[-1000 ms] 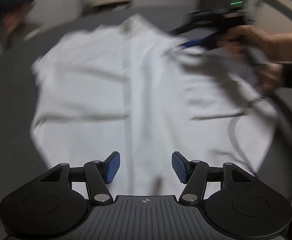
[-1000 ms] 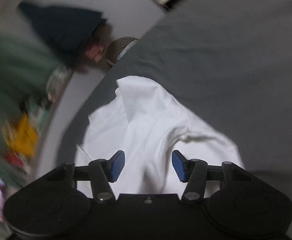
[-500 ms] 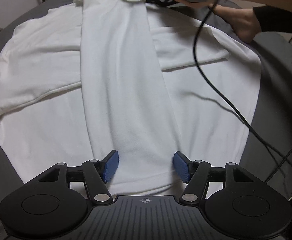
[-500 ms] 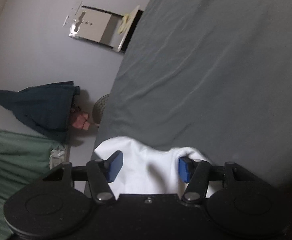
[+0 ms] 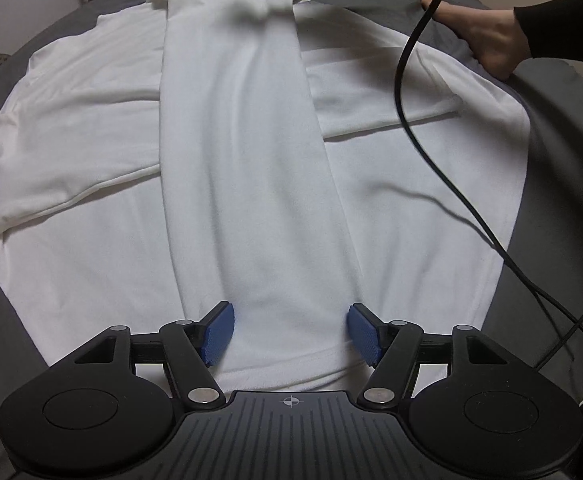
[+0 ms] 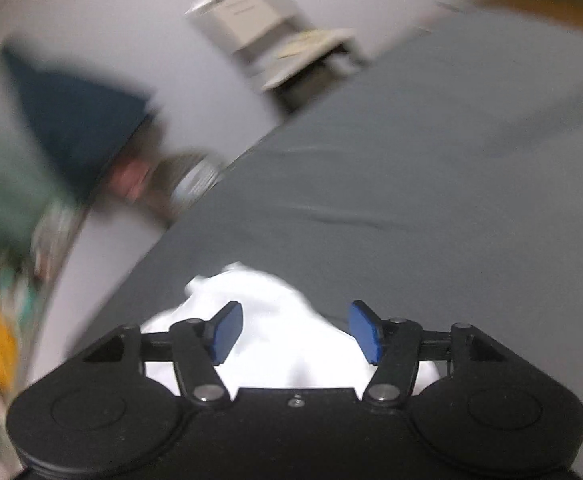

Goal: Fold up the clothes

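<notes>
Currently no readable text or brand; only a crosshair mark [image 5: 290, 401] on the left gripper [image 5: 290, 334] body. Count: 1 white shirt [image 5: 247, 168], spread flat on the grey sheet [image 5: 551, 200], w/ a centre panel folded lengthwise. L jaws released, just opening, straddling the shirt's near hem, pads not pressing. Right gripper [image 6: 296, 332] jaws released, just widened, above the shirt's far end; nothing gripped. 1 black cable [image 5: 407, 80] crosses the shirt's right side. 1 bare foot [image 5: 487, 36] rests at the shirt's far-right edge.
</notes>
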`<act>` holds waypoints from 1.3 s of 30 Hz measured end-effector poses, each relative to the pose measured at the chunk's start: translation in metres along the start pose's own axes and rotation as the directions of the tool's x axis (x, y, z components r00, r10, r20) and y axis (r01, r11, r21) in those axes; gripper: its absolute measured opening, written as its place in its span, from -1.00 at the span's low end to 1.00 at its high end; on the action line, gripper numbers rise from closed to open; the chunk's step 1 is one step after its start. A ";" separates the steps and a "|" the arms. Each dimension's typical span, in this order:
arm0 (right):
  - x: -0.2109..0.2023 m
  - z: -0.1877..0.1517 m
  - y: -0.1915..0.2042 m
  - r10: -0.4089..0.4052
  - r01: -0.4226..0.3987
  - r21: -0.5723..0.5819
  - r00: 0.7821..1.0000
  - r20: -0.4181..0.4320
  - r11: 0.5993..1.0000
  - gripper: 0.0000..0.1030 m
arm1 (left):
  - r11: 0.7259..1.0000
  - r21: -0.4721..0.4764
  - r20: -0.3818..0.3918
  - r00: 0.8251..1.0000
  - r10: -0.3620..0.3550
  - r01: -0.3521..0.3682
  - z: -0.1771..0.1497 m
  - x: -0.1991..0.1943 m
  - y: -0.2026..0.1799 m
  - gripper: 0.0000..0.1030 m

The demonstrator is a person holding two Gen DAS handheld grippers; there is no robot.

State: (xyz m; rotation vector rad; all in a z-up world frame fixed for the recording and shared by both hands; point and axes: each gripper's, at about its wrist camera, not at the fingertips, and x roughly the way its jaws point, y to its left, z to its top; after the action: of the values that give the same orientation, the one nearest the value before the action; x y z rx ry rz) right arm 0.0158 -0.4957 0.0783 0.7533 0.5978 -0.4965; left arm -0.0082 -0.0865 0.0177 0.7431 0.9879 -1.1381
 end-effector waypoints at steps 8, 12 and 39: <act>0.111 0.025 0.138 -0.352 0.209 -0.679 0.933 -0.078 0.703 0.42 | 1.000 -0.010 0.019 1.000 0.012 -0.011 -0.004 -0.001 -0.002 0.28; 0.151 -0.007 0.156 -0.535 0.240 -0.841 0.842 -0.069 0.486 0.49 | 1.000 -0.023 0.021 1.000 0.003 -0.002 -0.005 -0.003 0.001 0.28; 0.152 0.016 0.032 -0.331 0.154 -0.619 0.926 -0.181 0.770 0.54 | 0.999 -0.053 0.031 0.999 -0.007 0.008 -0.015 -0.003 0.010 0.30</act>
State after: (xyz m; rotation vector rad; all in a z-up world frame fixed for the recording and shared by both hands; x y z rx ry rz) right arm 0.1509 -0.5186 0.0031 0.1301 1.0714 -0.4058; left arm -0.0030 -0.0698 0.0143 0.6775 0.9919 -1.1224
